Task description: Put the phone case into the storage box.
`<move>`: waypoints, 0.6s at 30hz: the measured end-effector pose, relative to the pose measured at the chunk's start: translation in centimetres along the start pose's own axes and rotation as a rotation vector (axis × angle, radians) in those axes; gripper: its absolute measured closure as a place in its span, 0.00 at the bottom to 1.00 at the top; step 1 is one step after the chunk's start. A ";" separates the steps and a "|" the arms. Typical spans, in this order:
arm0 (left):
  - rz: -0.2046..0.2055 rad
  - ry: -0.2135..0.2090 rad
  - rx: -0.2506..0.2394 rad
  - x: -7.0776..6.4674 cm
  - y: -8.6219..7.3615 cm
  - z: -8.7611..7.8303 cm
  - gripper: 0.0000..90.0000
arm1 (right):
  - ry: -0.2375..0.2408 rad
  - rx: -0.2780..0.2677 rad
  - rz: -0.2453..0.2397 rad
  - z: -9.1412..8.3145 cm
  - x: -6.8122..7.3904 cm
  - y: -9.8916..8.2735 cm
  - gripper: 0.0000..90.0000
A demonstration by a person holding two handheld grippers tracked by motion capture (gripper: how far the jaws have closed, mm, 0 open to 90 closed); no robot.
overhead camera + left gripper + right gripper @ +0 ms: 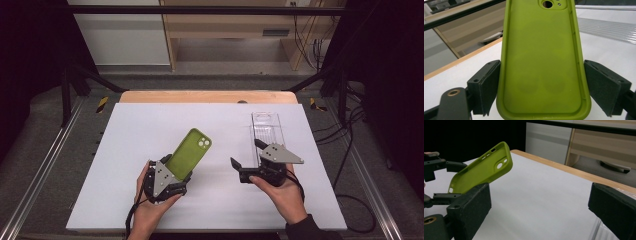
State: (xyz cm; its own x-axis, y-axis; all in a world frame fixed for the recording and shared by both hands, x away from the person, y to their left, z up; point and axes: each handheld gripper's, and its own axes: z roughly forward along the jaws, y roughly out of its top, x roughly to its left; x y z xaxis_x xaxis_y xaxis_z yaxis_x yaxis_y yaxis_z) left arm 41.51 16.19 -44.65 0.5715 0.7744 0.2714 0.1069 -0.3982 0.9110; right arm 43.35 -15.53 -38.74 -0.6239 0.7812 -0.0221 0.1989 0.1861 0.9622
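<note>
Left gripper [172, 175] angled up from the white table [130, 150], jaws clamped on the lower end of a matte lime-green phone case [190, 152], tilted off the surface | right gripper [247, 160] level, jaws wide, empty, beside a clear ribbed plastic tray [266, 127]

The white table [150, 130] lies bare between and beyond the 2 grippers, giving open passage there. The green phone case [189, 153] slants up at centre-left, and a clear plastic tray [266, 131] blocks the far right side.
</note>
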 end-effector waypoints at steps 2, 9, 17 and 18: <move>0.002 0.005 0.003 0.1 -0.1 0.0 0.18 | 0.013 0.017 0.019 1.0 0.2 0.2 0.05; 0.023 0.020 0.001 -0.2 -0.1 -0.3 0.18 | 0.043 0.011 0.032 2.4 1.0 0.5 0.06; 0.063 0.032 -0.005 -0.8 0.1 -0.3 0.18 | 0.102 0.014 0.087 4.0 1.9 0.0 0.11; 0.067 0.033 -0.007 -0.9 0.1 -0.3 0.18 | 0.107 0.012 0.088 4.3 2.0 0.0 0.11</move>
State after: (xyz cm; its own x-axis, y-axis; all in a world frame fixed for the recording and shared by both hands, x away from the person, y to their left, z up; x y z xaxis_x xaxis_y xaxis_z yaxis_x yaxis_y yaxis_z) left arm 40.81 15.61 -44.68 0.5502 0.7620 0.3416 0.0640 -0.4464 0.8925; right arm 45.33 -11.42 -39.93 -0.6806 0.7269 0.0914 0.2649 0.1278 0.9558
